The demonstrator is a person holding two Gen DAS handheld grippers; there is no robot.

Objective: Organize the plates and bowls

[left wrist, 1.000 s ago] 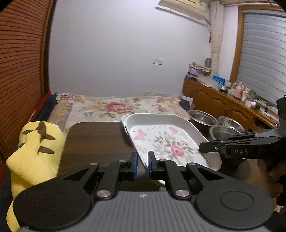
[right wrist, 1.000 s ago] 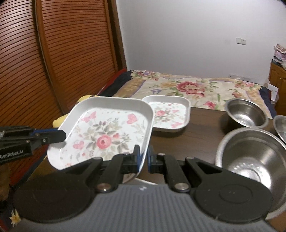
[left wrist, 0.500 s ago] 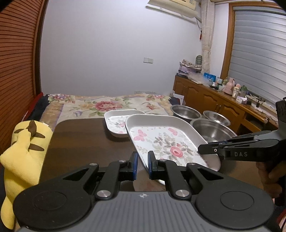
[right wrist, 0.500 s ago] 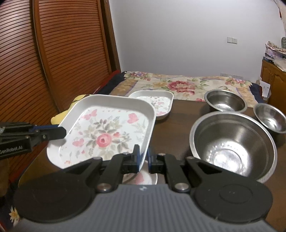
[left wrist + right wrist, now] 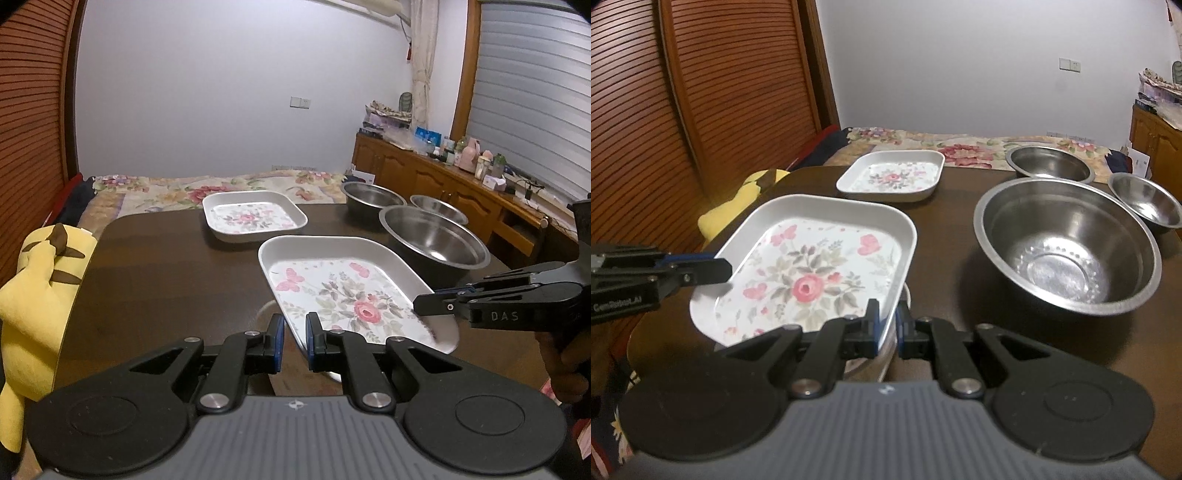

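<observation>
A large white square plate with a rose print [image 5: 343, 291] [image 5: 809, 269] is held level just above the dark table by both grippers. My left gripper [image 5: 293, 341] is shut on its near left rim; it shows as a black arm in the right wrist view [image 5: 698, 271]. My right gripper [image 5: 887, 326] is shut on the opposite rim and shows in the left wrist view [image 5: 436, 304]. Another white dish [image 5: 890, 350] lies partly hidden under the held plate. A smaller floral plate [image 5: 253, 216] [image 5: 892, 175] sits farther back.
Three steel bowls stand on the table's right side: a large one [image 5: 1067, 251] [image 5: 434, 236], a medium one [image 5: 1049, 162] and a small one [image 5: 1145, 199]. A yellow plush toy [image 5: 40, 288] leans at the table's left edge. A bed [image 5: 221, 184] lies beyond the table [image 5: 166, 266].
Both grippers have lowered the large plate toward the table and tilted it flatter. The small plate and the bowls now show clearly behind it.
</observation>
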